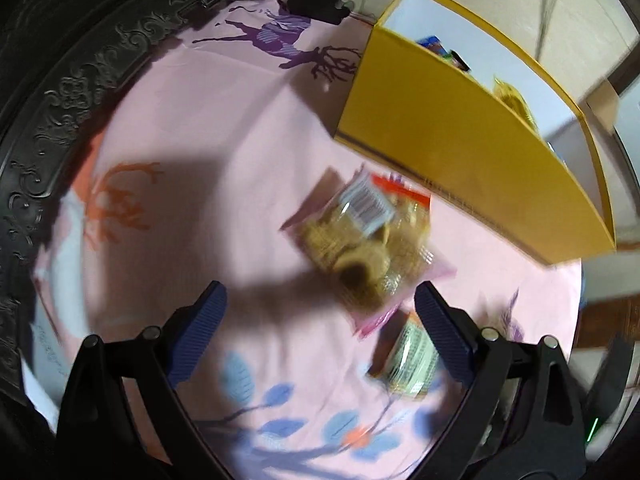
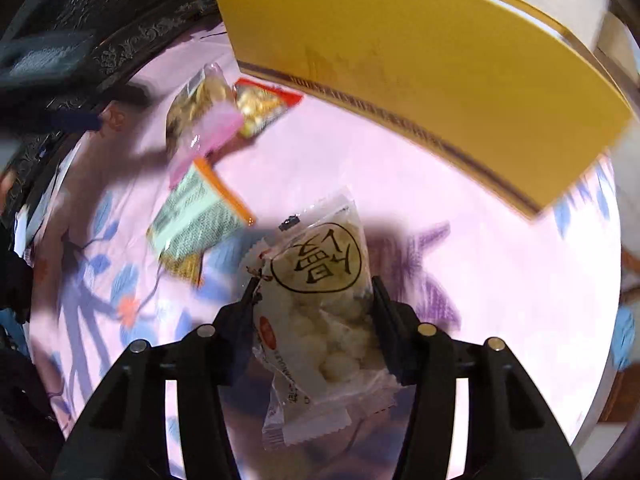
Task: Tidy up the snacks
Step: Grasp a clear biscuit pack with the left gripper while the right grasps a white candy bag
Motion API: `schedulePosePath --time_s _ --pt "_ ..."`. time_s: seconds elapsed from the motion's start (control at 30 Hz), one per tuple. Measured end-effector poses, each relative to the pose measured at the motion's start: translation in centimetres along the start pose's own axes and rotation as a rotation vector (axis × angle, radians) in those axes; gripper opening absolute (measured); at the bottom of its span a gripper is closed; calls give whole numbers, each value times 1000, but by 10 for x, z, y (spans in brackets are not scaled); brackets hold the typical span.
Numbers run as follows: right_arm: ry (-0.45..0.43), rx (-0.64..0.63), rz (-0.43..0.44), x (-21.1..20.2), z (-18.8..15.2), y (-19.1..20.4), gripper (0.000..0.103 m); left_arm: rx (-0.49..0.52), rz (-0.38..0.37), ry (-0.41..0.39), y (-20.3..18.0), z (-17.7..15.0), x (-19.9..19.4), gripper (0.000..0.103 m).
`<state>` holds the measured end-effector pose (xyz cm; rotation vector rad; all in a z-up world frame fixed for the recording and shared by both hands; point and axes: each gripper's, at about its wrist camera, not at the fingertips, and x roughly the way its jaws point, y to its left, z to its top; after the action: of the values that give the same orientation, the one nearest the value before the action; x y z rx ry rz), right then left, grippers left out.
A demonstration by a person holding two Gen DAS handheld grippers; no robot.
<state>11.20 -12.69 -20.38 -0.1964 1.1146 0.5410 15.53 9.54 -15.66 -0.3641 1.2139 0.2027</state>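
Note:
My left gripper [image 1: 320,304] is open and empty above the pink cloth, just short of a clear pink-edged packet of brown biscuits [image 1: 360,240]. A green-labelled packet [image 1: 412,356] lies by its right finger. A red-edged packet [image 1: 404,192] lies behind the biscuits. The yellow box [image 1: 460,140] stands at the upper right with several snacks inside. My right gripper [image 2: 314,292] is shut on a clear packet of white puffed snacks [image 2: 320,300] with a round black mark, held above the cloth. The yellow box [image 2: 420,60] is ahead of it, and the other packets [image 2: 200,120] lie to the left.
A pink tablecloth [image 1: 220,160] with deer and leaf prints covers the round table. A dark carved frame [image 1: 60,120] runs along the left edge. A pale wall rises behind the box.

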Motion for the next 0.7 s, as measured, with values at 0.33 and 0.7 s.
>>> schedulePosePath --time_s 0.33,0.7 --pt "-15 43 -3 -12 -18 2 59 -93 71 61 -19 14 56 96" --pt "-21 37 -21 -1 -14 12 67 29 47 56 -23 -14 52 76"
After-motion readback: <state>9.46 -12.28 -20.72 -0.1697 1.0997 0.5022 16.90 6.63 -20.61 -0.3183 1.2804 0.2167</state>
